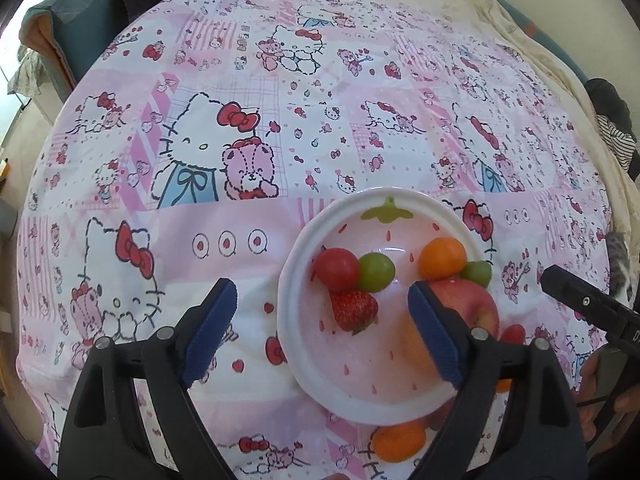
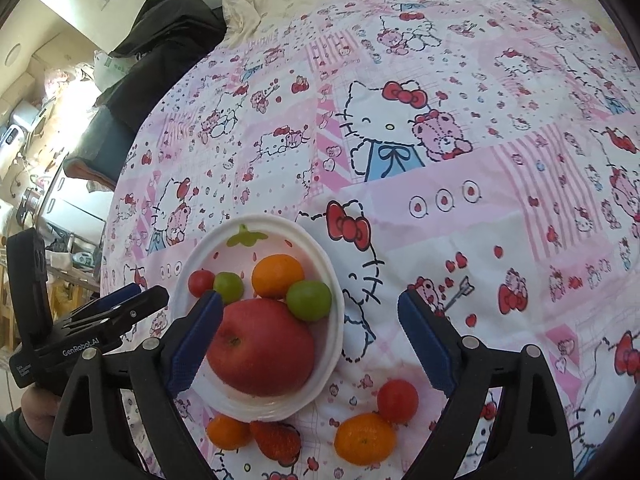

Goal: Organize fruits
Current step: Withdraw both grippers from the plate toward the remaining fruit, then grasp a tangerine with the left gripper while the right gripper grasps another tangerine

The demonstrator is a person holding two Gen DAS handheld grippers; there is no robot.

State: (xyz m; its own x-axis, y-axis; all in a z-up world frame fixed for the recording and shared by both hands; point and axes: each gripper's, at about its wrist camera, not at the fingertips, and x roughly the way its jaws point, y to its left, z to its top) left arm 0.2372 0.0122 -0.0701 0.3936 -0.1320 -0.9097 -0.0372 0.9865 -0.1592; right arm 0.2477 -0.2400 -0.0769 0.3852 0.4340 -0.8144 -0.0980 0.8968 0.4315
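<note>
Right wrist view: showed white strawberry-print bowl [image 2: 334,344] on the Hello Kitty bedspread [image 2: 460,152], used as landmark below. Inside bowl: big red apple [image 2: 260,346] at near side, orange mandarin [image 2: 278,275] behind it, two green grapes [image 2: 309,301], cherry tomato [image 2: 201,282] at far left.

Outside bowl, on the bedspread just off near rim: small mandarin [image 2: 227,432], strawberry [image 2: 278,440], larger mandarin [image 2: 364,438], red tomato [image 2: 397,401] touching it. Not yet sorted, by the look of it.

Right gripper [image 2: 308,336] released, jaws spread wide, nothing held; left finger over bowl's near-left rim, right finger well off bowl's right side. Left gripper [image 1: 320,330] likewise released and empty, right finger over bowl beside the apple. Left wrist view also showed a second strawberry [image 1: 354,311] inside bowl, near centre.

Handling guess:
- loose strawberry: soft, bruises easily; take across widest part, light squeeze
- tomato: smooth, round, likely to slip or roll; take at equator
- mandarins: light, slightly springy skin, most forgiving; take across middle
- apple: heaviest, firm; already placed

Bedspread soft, so fruit could sink or roll when nudged.
</note>
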